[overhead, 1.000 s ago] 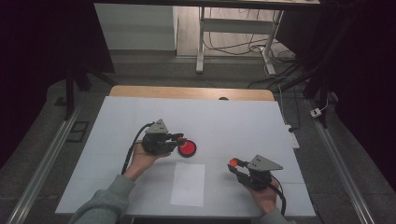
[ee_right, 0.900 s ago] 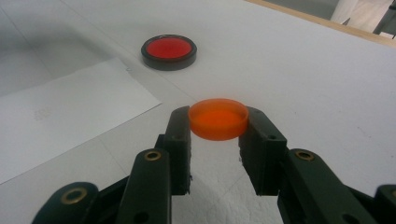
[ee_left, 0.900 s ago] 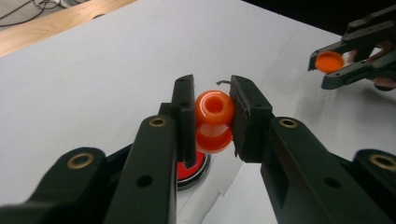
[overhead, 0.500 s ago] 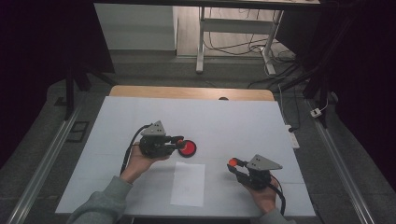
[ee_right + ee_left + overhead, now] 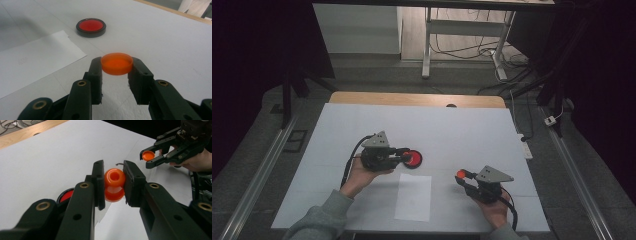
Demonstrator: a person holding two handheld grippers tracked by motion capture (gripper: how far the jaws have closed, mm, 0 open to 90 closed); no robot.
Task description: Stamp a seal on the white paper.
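Little had shifted since a second earlier: left gripper (image 5: 114,183) stayed clamped on the orange stamp (image 5: 114,184), while right gripper (image 5: 116,72) pinched its orange cap (image 5: 116,63) clear of the ink pad (image 5: 91,27), seemingly ready for stamping the paper (image 5: 414,196).

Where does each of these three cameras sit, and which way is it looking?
High view: above the person's side, looking forward and down on the white table; both forearms, left gripper and right gripper show.
Left gripper view: rides the left gripper, looking along its jaws shut on an orange stamp; the other hand's gripper shows farther off.
Right gripper view: rides the right gripper, looking along jaws holding an orange cap.
Shared: the red ink pad and the paper sheet also show from above.
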